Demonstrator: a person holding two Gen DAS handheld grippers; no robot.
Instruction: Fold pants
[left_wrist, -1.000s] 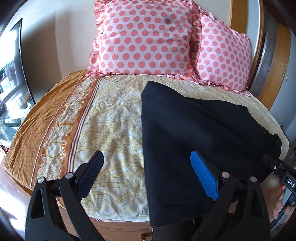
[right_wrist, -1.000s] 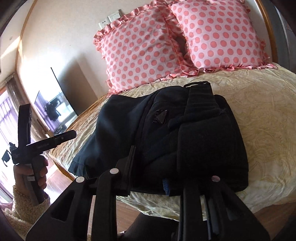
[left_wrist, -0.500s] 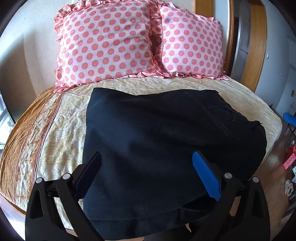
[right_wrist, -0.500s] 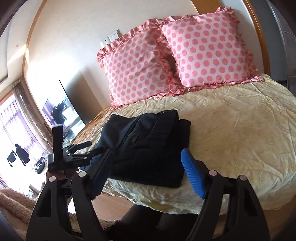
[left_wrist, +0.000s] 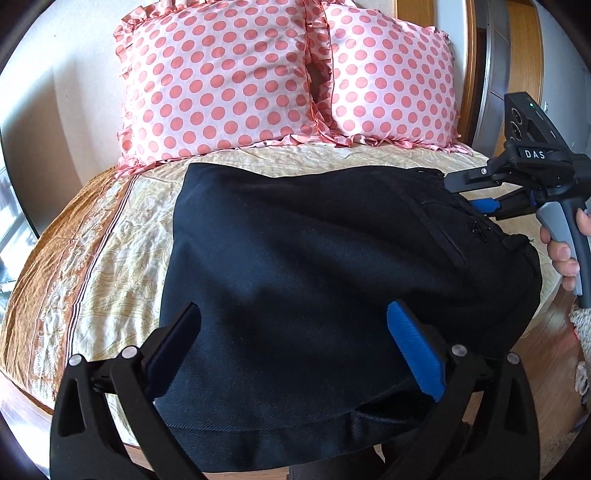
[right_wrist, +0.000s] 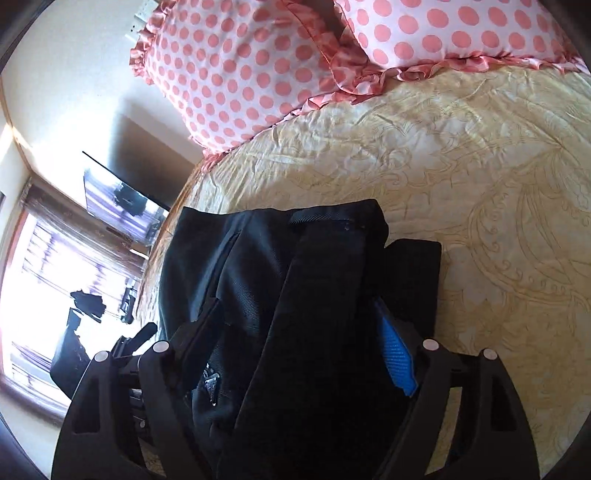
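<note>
A round bed (left_wrist: 122, 236) fills the room's middle, spread with a cream and ochre patterned cover, its wooden rim showing at the near edge. Behind it stands a pale wall, and in the right wrist view a bright window (right_wrist: 33, 280) and a dark flat screen (right_wrist: 122, 206) sit off to the left. Two pink polka-dot pillows (left_wrist: 221, 81) with frilled edges lean at the head of the bed, touching each other.

The black pants (left_wrist: 314, 266) lie folded into a broad bundle on the near part of the bed, one edge hanging slightly over the rim. In the right wrist view the waistband end, with a belt loop and a metal clasp, faces the camera.

The left tongs (left_wrist: 295, 347) hover above the near edge of the pants with the fingers spread wide apart, gripping nothing. The right tongs (right_wrist: 295, 332) are set around the thick waistband end, fingers parted with cloth bulging between them; whether the pads press the fabric cannot be told. From the left wrist view the right tongs reach the far right corner of the pants, held by a hand (left_wrist: 565, 251) at the frame's edge.
</note>
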